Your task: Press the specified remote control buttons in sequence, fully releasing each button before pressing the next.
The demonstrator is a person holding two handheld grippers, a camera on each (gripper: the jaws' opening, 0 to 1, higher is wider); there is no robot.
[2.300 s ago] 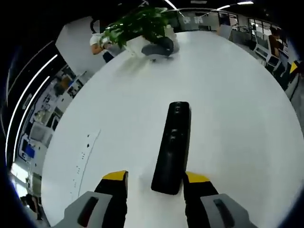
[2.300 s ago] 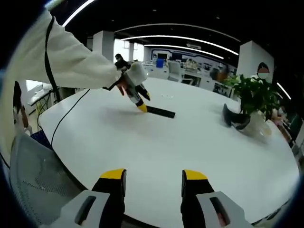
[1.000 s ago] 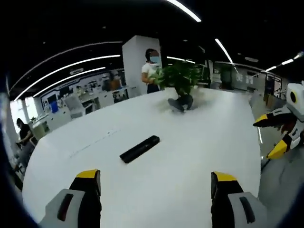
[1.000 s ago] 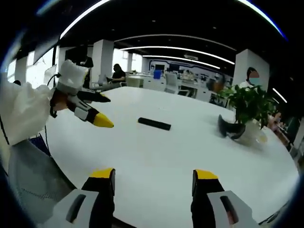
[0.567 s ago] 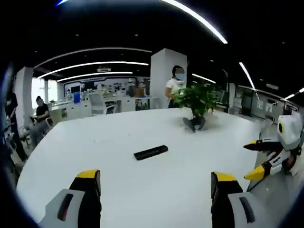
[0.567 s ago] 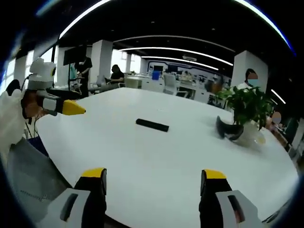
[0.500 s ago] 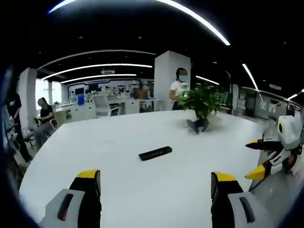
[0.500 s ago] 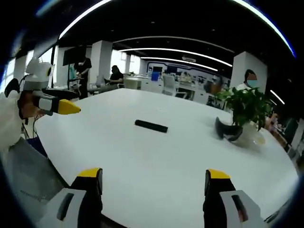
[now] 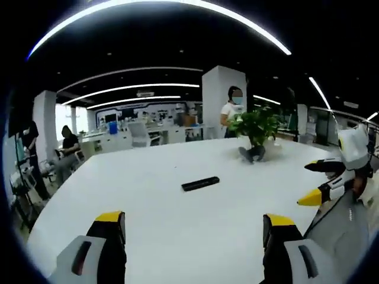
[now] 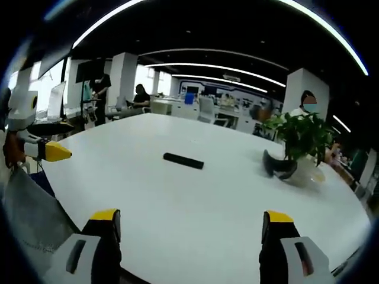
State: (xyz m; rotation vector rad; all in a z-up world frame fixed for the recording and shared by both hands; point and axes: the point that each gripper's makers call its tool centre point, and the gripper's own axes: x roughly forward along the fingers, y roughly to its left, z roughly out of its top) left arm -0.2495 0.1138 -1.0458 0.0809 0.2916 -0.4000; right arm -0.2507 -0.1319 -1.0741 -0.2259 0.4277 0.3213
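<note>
A black remote control (image 9: 200, 184) lies flat on the white table (image 9: 177, 225), well beyond both grippers; in the right gripper view the remote control (image 10: 183, 160) lies left of the plant. My left gripper (image 9: 193, 223) stands open near the table's front edge, nothing between its jaws. My right gripper (image 10: 189, 221) is open too, its jaws wide apart over bare table. The right gripper (image 9: 323, 184) also shows at the right of the left gripper view, and the left gripper (image 10: 44, 147) at the left edge of the right gripper view.
A potted green plant (image 10: 303, 142) with a dark object (image 10: 277, 164) beside its pot stands at the table's far side. A person (image 9: 231, 112) stands behind the plant. Other people sit at desks in the office behind. A grey mesh chair (image 10: 32, 219) is at lower left.
Both grippers have drawn back from the remote, which lies where it was. The left gripper, earlier astride the remote, now stands wide open far from it. The right jaws have widened.
</note>
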